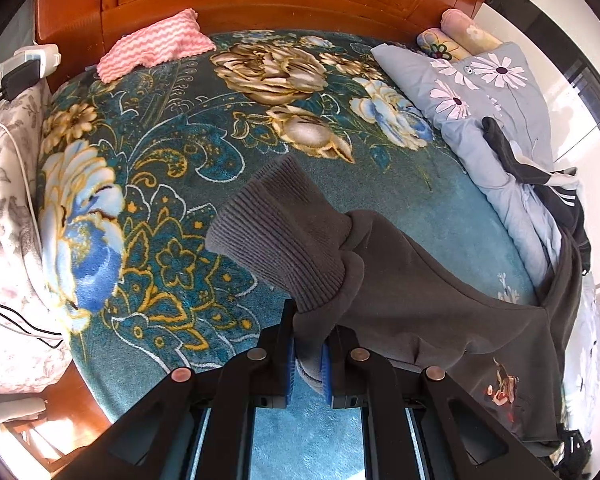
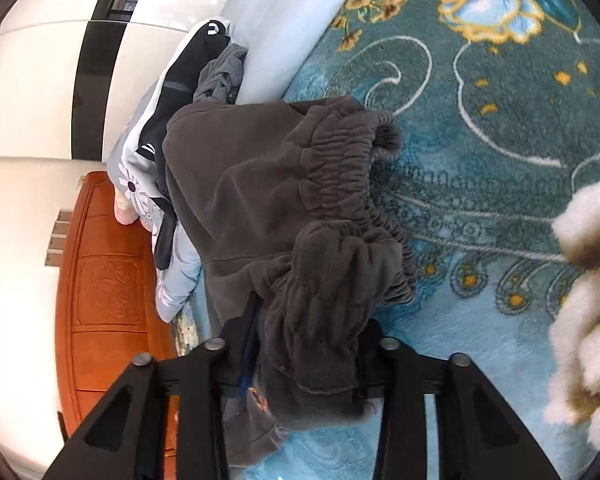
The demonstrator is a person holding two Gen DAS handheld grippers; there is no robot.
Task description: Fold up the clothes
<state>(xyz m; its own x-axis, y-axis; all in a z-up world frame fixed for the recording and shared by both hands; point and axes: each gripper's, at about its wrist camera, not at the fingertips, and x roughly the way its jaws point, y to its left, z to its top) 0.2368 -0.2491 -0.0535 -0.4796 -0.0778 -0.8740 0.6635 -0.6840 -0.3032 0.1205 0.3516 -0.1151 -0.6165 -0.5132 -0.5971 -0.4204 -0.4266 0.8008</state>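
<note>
We see the left gripper [image 1: 308,354] clamped on the leg end of the dark grey sweatpants [image 1: 400,296], its ribbed cuff [image 1: 276,236] standing just ahead of the blue pads [image 1: 326,372]. The right gripper [image 2: 306,360] is pinched on the bunched elastic waistband [image 2: 340,184], fabric draping forward onto the teal floral blanket [image 2: 500,100]; both point low over the bed.

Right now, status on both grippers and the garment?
Left gripper shut on grey sweatpants cuff. Right gripper shut on waistband end. Clothes pile alongside.
</note>
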